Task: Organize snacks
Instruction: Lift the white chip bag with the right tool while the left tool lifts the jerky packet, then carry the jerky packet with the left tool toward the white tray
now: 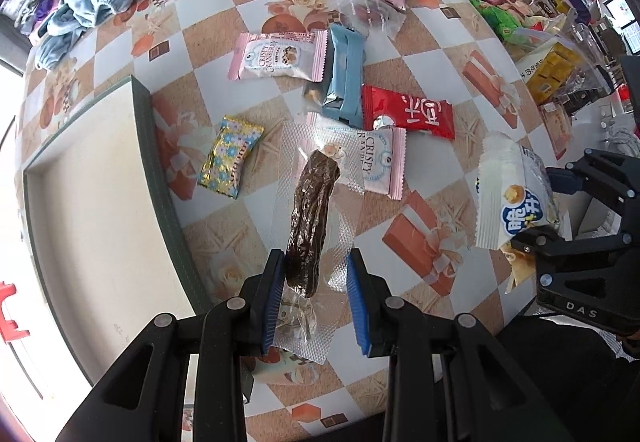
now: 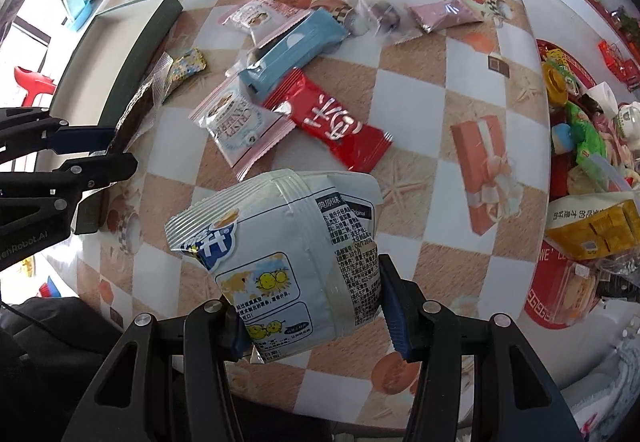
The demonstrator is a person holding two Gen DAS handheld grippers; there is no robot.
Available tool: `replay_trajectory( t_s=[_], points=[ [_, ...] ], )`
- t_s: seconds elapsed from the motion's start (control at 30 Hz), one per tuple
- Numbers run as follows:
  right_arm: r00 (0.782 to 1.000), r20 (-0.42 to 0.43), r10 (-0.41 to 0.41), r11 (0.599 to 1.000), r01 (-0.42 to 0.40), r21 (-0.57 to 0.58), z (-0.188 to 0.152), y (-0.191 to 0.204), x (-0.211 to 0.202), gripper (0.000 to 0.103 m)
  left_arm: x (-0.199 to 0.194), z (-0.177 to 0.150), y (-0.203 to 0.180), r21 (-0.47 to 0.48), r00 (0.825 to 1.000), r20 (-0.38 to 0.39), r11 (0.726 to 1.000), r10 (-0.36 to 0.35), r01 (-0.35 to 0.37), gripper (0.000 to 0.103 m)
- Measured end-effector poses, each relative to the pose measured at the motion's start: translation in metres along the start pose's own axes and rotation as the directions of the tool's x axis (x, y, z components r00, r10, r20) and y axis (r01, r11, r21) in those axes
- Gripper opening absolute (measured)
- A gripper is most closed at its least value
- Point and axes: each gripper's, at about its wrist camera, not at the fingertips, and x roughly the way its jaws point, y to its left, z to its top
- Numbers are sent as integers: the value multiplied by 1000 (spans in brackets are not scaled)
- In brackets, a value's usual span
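My left gripper (image 1: 316, 294) is shut on a clear-wrapped dark brown snack stick (image 1: 310, 218) and holds it above the table; it also shows in the right wrist view (image 2: 136, 108). My right gripper (image 2: 316, 318) is shut on a white puffed snack bag (image 2: 288, 258), also seen at the right of the left wrist view (image 1: 512, 194). Loose snacks lie on the checked tablecloth: a red packet (image 1: 408, 112), a blue packet (image 1: 344, 74), two pink cracker packets (image 1: 276, 56) (image 1: 382, 160) and a gold floral candy (image 1: 230, 156). A shallow box (image 1: 152, 146) with a dark green rim stands at the left.
Blue and white cloths (image 1: 92, 6) lie at the far left of the table. A yellow box in a clear bag (image 1: 552, 66) and a pile of mixed packets (image 2: 588, 138) crowd the right edge. Pink and clear packets (image 2: 444, 16) lie further back.
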Motion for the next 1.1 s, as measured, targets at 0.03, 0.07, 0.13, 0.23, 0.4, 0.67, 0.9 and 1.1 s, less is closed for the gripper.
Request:
replay_trajectory(
  t_s=[0.03,0.07,0.13,0.23,0.4,0.67,0.9,1.1],
  points=[
    [1000,-2,1,1000,-1,7,0,0,0,54,0,-1,1,-3,1000,0,1000,-1,1,33],
    [1000,-5,3,1000,-2,18,-1,0,1,54,-1,-1,2,-5,1000,0,1000,-1,1,33],
    [1000,-8,8,999,-8,35,0,-1,1,54,-2,-3,4,-10,1000,0,1000,-1,1,33],
    [1000,-5,5,999,-5,41,1,-2,-1,54,-3,-4,8,-18,1000,1,1000,-3,3,33],
    [1000,0,8,999,-8,37,3,-2,-1,54,-7,-7,12,-34,1000,5,999,-12,12,33],
    [1000,1,26,999,-27,30,1,-6,-2,54,-15,-14,18,-54,1000,7,999,-7,7,34],
    [999,-6,41,999,-41,4,3,-10,-1,54,-23,-19,23,-87,1000,12,996,6,-5,34],
    [998,-2,59,998,-59,-16,8,-13,-2,54,-30,-23,29,-106,1000,8,994,24,-23,34]
  ],
)
